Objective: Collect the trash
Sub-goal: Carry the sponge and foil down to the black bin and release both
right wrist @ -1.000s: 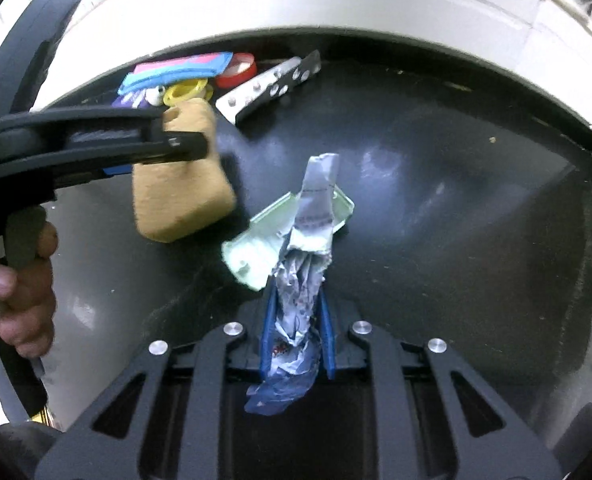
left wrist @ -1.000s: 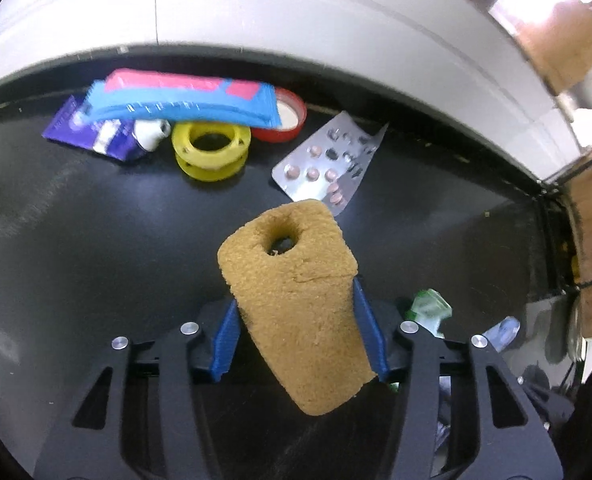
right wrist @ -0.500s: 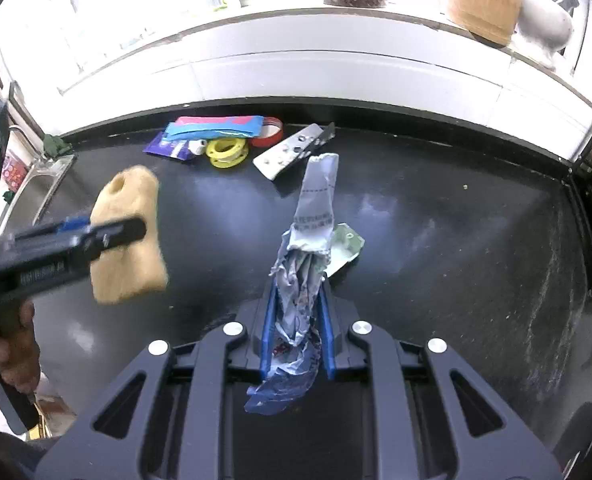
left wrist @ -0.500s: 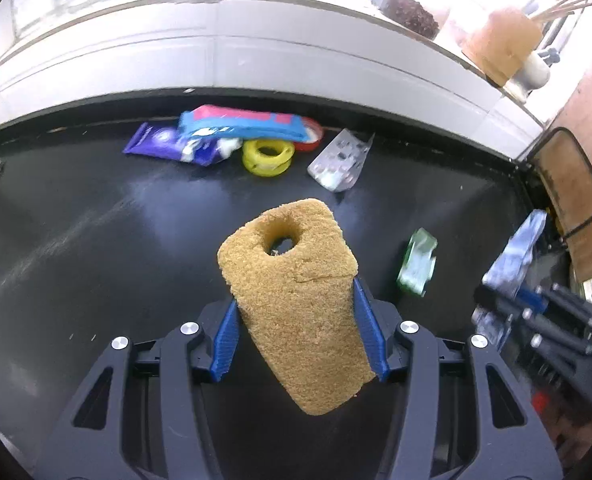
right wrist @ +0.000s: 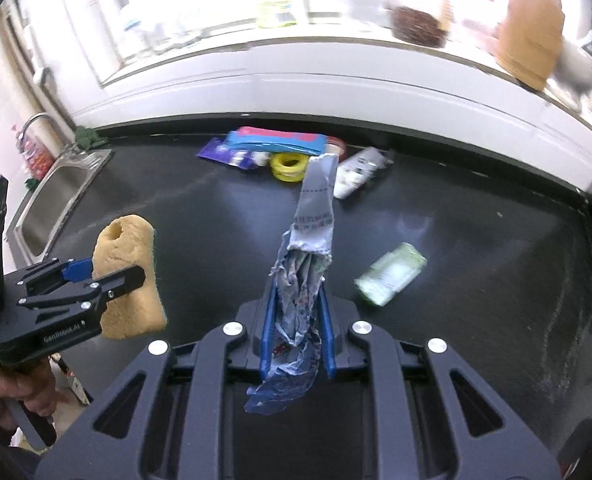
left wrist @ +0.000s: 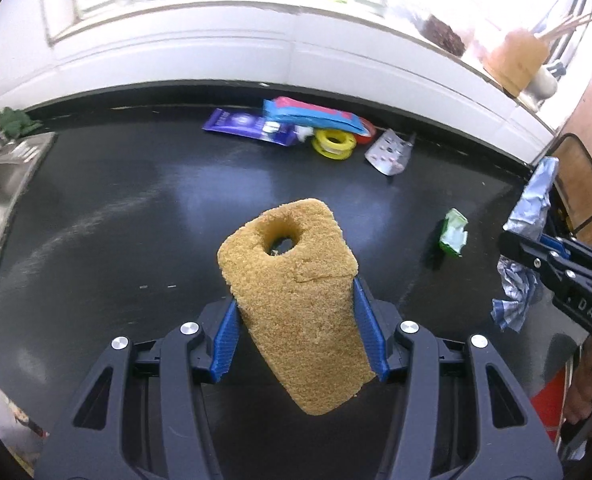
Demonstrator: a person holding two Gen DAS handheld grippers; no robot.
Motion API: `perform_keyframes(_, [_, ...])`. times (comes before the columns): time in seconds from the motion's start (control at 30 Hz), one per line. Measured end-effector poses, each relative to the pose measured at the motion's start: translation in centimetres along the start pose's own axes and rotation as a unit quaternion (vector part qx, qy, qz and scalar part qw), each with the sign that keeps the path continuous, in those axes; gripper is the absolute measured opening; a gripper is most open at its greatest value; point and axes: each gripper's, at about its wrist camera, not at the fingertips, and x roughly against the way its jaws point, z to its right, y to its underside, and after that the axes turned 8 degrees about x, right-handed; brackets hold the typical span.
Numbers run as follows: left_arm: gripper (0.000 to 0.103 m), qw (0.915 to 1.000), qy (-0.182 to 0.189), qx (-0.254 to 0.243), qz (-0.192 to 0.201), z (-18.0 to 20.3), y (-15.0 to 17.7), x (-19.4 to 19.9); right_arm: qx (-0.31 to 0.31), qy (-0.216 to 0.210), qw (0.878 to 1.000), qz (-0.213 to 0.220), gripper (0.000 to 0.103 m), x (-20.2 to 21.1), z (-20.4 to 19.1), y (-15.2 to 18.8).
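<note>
Sponge: a tan sponge [left wrist: 296, 304] with a round hole near its far end, held above the black counter [left wrist: 128, 216], clear of the surface.
Left gripper: the left gripper [left wrist: 298, 332] is clamped on the sponge's lower half, blue pads pressing both sides; the sponge sticks out well beyond the pads.
Wrapper: a crumpled silver-blue wrapper [right wrist: 304, 276] stands up from the right gripper [right wrist: 296, 332], whose jaws are closed tight on its bunched lower part, a loose tail hanging below.
Where they are: both pieces are lifted at the near edge of the counter, the sponge on the left, the wrapper on the right, well apart.
Step in hand: most likely carrying both pieces to a bin; no bin shows in either view, so where it stands cannot be told.
Doing it well: keep both grips firm until each piece is over the bin, since the wrapper's free end is floppy and the sponge is squashy and could slip; let go one hand at a time.
Left on the counter: a green packet [right wrist: 390, 279] at mid-right; at the far edge, just beside one another, a purple sachet [left wrist: 248, 127], a blue and pink pack [left wrist: 310, 117], a yellow tape ring [left wrist: 333, 144] and a blister strip [left wrist: 388, 153].
Containers: a steel sink [right wrist: 56, 204] at far left, its contents hidden; a wooden holder [left wrist: 518, 60] on the far-right sill holds sticks, too blurred to name.
</note>
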Motion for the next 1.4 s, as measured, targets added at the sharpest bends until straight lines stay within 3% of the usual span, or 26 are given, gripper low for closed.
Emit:
perform_keyframes(0.2, [0.052,0.9975,-0.053,0.014,0.046,-5.3,2.1,4.4,0.068,-0.054,0.996,0.009,0.02,-0.7,-7.1,-3.6])
perform_keyframes(0.37, [0.052,0.9888,-0.113,0.057,0.079,-11.8,5.5,9.6,0.143,-0.125,0.982,0.011,0.02,-1.2,-16.3,-5.9])
perform_keyframes(0.57, [0.052,0.9665,-0.186,0.153,0.089,-20.3,11.9,15.3,0.248,-0.227,0.942,-0.013,0.02,-1.6,-30.4,-5.8])
perform_keyframes(0.83, [0.052,0.9319,-0.221,0.281,0.06,-29.6,22.6,18.4,0.339,-0.347,0.867,-0.116,0.02,-3.5,-45.7,0.8])
perform_keyframes(0.97, [0.052,0.9232,-0.212,0.317,0.049,-32.5,26.9,17.8,0.371,-0.348,0.846,-0.157,0.02,-5.3,-50.1,4.8])
perform_keyframes(1.1, [0.052,0.9211,-0.193,0.337,0.032,-34.6,29.6,16.0,0.391,-0.336,0.836,-0.188,0.02,-7.7,-53.2,8.0])
perform_keyframes(1.4, [0.053,0.926,-0.161,0.341,0.025,-37.4,32.4,13.2,0.418,-0.295,0.833,-0.211,0.02,-11.2,-56.7,10.8])
